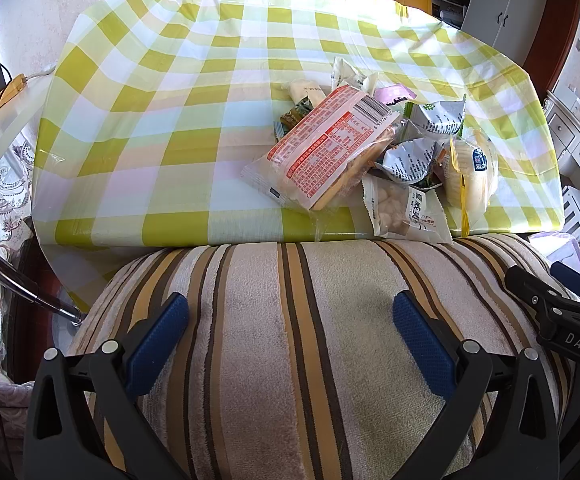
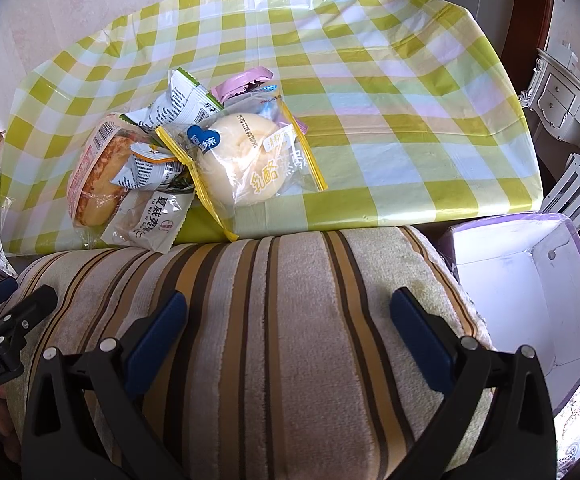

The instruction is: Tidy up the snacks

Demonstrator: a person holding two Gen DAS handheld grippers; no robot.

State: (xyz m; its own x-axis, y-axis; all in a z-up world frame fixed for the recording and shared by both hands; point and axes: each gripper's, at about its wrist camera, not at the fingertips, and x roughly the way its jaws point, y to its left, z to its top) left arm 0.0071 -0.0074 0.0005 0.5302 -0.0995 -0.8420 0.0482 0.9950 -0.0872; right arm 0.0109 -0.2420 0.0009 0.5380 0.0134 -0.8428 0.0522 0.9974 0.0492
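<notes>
Nearest you, your left gripper (image 1: 290, 330) and right gripper (image 2: 288, 330) both hover over the striped cushion (image 1: 290, 340), each with its blue pads spread wide and nothing between them. The lower parts of both tools are cut off by the frame edge. In the right wrist view your left gripper shows only as a black piece at the far left edge.

Past the cushion, the snack pile (image 1: 374, 144) sits at the near edge of the table with the checked cloth (image 1: 170, 120). The white nut packet (image 1: 404, 210) and the yellow-edged bread bag (image 2: 246, 160) both overhang that edge and touch the cushion. The big orange-printed pastry pack (image 1: 322, 148) lies on top of the pile's left side and hides what is under it; several small green and silver packets (image 1: 410, 160) are crumpled together, and you cannot count them. A pink packet (image 2: 242, 82) peeks out behind.

To the right of the cushion, below table level, an open white box (image 2: 530, 280) stands partly cut off.

Beyond the pile the cloth lies bare to the far edge, with wide room left and right.
</notes>
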